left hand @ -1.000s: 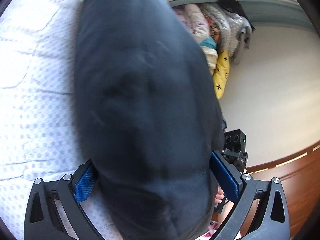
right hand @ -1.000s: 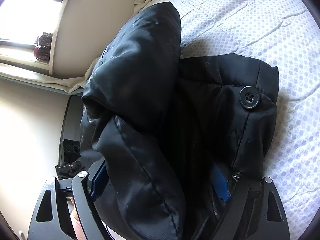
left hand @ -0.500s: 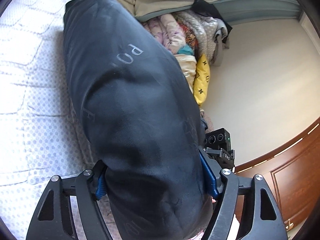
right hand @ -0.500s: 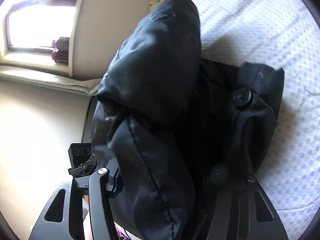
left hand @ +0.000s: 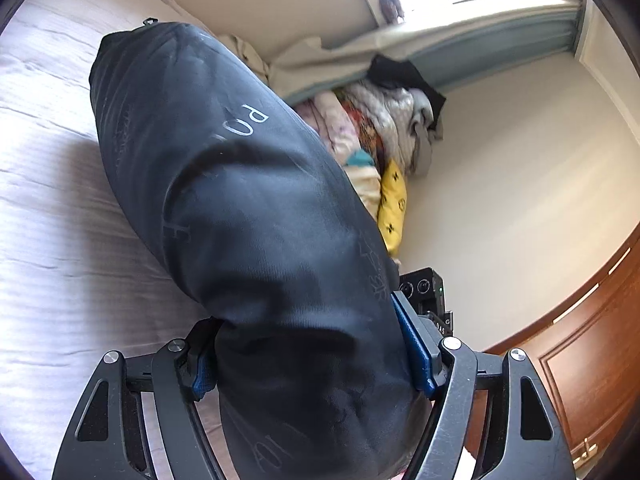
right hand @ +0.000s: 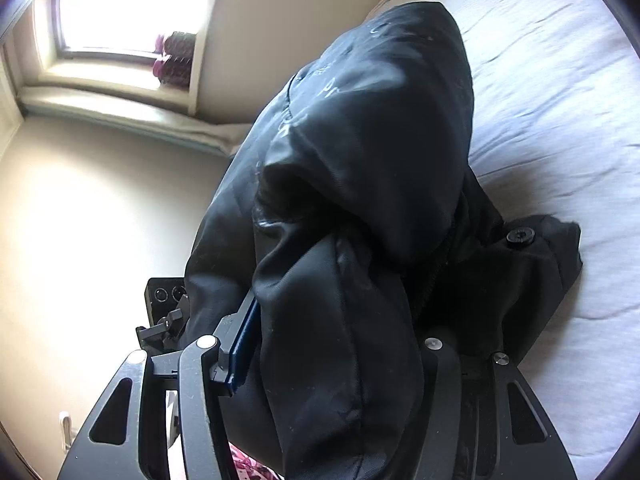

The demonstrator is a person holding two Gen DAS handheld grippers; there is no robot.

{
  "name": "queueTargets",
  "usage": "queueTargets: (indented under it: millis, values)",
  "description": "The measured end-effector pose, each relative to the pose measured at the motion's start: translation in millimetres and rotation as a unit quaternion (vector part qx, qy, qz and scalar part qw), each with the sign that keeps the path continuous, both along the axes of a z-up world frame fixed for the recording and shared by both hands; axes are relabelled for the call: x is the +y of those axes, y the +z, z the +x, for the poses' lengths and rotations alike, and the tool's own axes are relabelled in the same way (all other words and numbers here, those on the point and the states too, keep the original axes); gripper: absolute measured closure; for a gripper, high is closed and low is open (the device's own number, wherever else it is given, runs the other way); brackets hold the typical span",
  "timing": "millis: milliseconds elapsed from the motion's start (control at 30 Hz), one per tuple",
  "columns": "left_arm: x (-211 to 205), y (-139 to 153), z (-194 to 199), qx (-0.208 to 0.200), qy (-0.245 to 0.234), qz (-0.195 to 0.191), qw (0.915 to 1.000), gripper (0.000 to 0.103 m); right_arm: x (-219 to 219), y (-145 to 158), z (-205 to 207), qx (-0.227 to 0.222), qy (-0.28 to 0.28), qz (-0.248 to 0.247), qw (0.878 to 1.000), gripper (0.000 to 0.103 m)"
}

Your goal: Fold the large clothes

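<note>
A bulky black padded jacket [left hand: 248,216] with pale lettering fills both views, bunched into a thick roll over the white quilted bed [left hand: 52,220]. My left gripper [left hand: 308,344] is shut on one end of the roll, blue pads pressed against its sides. My right gripper [right hand: 340,360] is shut on the other end of the jacket [right hand: 360,184]; its right finger is buried in cloth. A flap with a black button [right hand: 520,236] hangs at the right. The jacket's far end is lifted clear of the bed.
A heap of colourful clothes [left hand: 372,132] with a yellow piece [left hand: 394,204] lies against the cream wall under the window sill. A wooden wardrobe [left hand: 592,380] stands at the right. The window [right hand: 108,16] is bright, with dark red items on its sill.
Both grippers have closed tighter on the jacket and tilted up with it. The views swung from the bed toward the wall and window.
</note>
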State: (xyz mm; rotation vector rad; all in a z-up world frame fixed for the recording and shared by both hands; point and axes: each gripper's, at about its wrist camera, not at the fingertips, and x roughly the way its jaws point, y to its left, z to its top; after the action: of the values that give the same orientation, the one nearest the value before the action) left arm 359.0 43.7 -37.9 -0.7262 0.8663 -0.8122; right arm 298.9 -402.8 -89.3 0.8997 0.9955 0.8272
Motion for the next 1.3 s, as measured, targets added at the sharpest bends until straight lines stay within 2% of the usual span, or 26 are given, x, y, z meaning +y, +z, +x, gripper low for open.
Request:
queueTargets:
  millis: [233,433,533,567,667,733,767,833,900,967,1033,1167,1200,1233,1267,1300]
  values:
    - [61,-7,-18,0.015,0.042,0.001,0.999,0.026,64,1,9,-0.003,0.051,-0.009,0.999,0.049]
    - [103,-30,-32,0.042,0.07,0.019,0.9965,0.025,102,-4,14,0.007,0.075,-0.032,0.997,0.049]
    - [113,-41,-33,0.069,0.087,0.045,0.9928,0.017,115,-7,15,0.011,0.081,-0.05,0.995,0.049]
    - [115,-43,-34,0.079,0.096,0.065,0.9901,0.012,117,-8,15,0.013,0.083,-0.058,0.995,0.048]
    - [121,-36,-40,0.093,0.121,0.119,0.9811,0.006,120,-6,16,0.021,0.082,-0.083,0.993,0.038]
    - [121,-24,-46,0.086,0.143,0.17,0.9714,0.003,121,-2,12,0.023,0.078,-0.109,0.991,0.027]
    - [117,-14,-49,0.073,0.155,0.205,0.9637,0.003,122,1,9,0.022,0.078,-0.122,0.989,0.025]
    - [111,3,-57,0.045,0.177,0.274,0.9441,0.003,119,10,5,0.014,0.073,-0.158,0.985,0.022]
    - [98,24,-69,0.005,0.196,0.353,0.9148,0.003,113,22,3,0.005,0.062,-0.185,0.981,0.022]
    - [83,38,-82,-0.027,0.197,0.394,0.8972,0.003,104,36,-2,-0.01,0.043,-0.216,0.975,0.022]
    - [62,48,-92,-0.056,0.187,0.419,0.8867,0.003,93,56,-11,-0.043,0.013,-0.256,0.966,0.022]
    - [10,58,-109,-0.106,0.145,0.456,0.8719,0.003,82,100,-37,-0.133,-0.047,-0.293,0.946,0.025]
    - [0,56,-109,-0.107,0.134,0.463,0.8697,0.003,83,111,-44,-0.162,-0.053,-0.294,0.94,0.034]
    - [-8,51,-109,-0.103,0.124,0.467,0.8697,0.003,87,117,-48,-0.181,-0.049,-0.293,0.938,0.046]
    - [-12,46,-108,-0.098,0.118,0.469,0.8698,0.003,98,123,-53,-0.199,-0.038,-0.289,0.936,0.052]
    - [-16,40,-106,-0.09,0.115,0.472,0.8693,0.003,104,124,-56,-0.209,-0.027,-0.287,0.934,0.062]
